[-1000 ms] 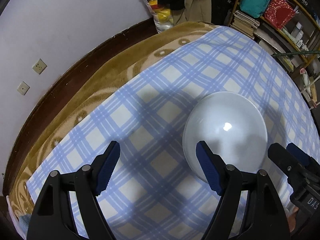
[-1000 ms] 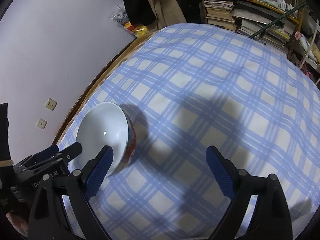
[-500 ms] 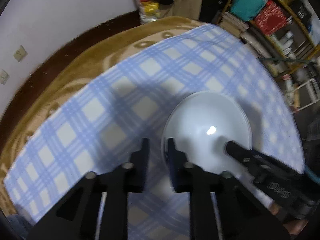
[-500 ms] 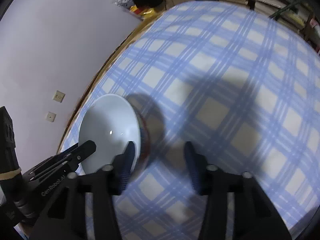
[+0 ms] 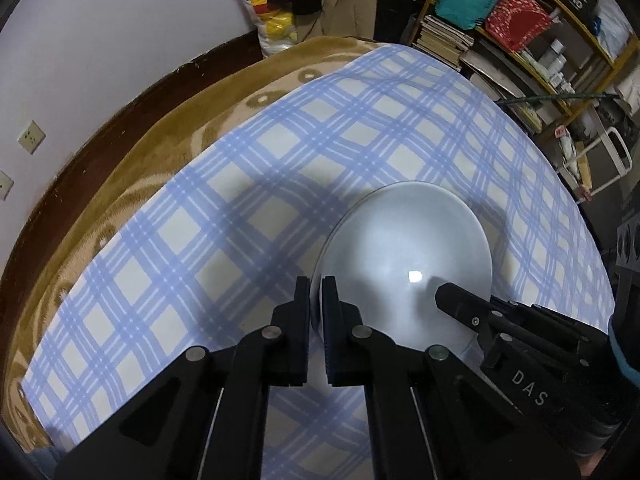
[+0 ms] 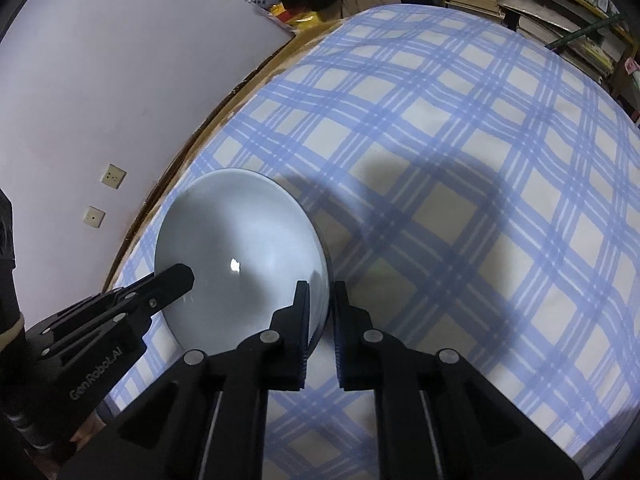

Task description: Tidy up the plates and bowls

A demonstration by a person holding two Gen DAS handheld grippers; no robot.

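The white bowl (image 5: 404,264) sat on the checked cloth (image 5: 240,208); the left gripper (image 5: 316,292) pinched its left rim, the right gripper (image 6: 320,296) its right rim; both jaws had just closed.

Bowl (image 5: 404,256) near rim hidden behind hand-held gripper fingers (image 5: 332,332), shelf items (image 5: 556,60) too small

The right tongs (image 5: 452,300) read "DAS" (partly cut off); the left tongs (image 6: 176,280) read "GenRobot.AI".
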